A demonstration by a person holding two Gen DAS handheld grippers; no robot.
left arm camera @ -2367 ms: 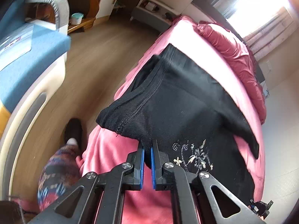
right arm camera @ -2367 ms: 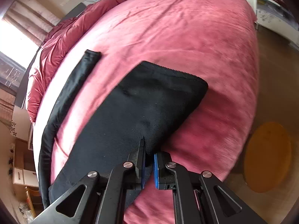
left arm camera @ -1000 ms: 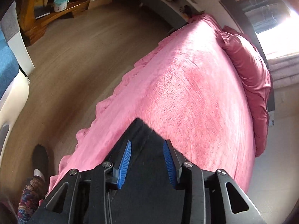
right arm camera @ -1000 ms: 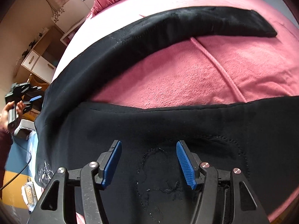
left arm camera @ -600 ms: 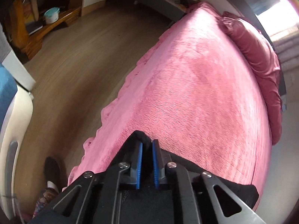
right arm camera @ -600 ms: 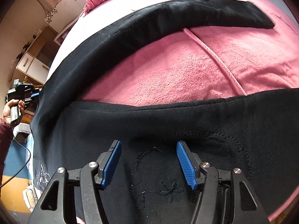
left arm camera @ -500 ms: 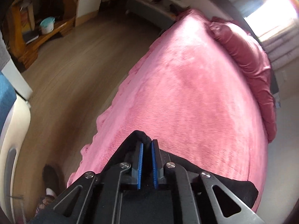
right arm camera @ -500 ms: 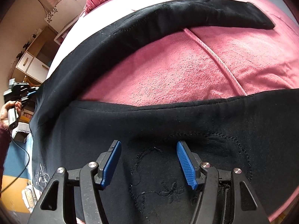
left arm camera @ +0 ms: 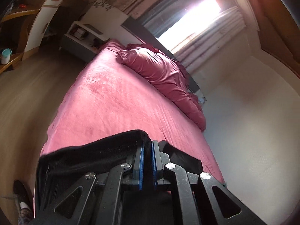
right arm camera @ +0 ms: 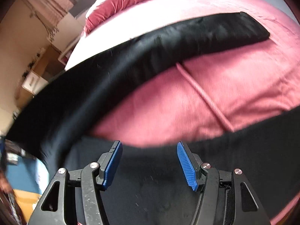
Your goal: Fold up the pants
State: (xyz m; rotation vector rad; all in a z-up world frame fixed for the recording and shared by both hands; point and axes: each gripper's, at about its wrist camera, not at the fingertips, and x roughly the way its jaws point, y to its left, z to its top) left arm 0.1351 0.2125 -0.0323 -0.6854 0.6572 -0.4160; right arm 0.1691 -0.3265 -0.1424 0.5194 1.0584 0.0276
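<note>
- The left gripper (left arm camera: 146, 146) has its 2 blue pads pressed together on a fold of the black fabric pants (left arm camera: 97, 150), lifting that edge above the pink fleece-covered bed (left arm camera: 116, 101).
- The right gripper (right arm camera: 149, 162) hangs with its blue pads apart over the pants' dark cloth (right arm camera: 150, 187), gripping nothing.
- 1 long pant leg (right arm camera: 168, 43) stretches across the bed, a crumpled crimson duvet (left arm camera: 165, 75) beyond.
</note>
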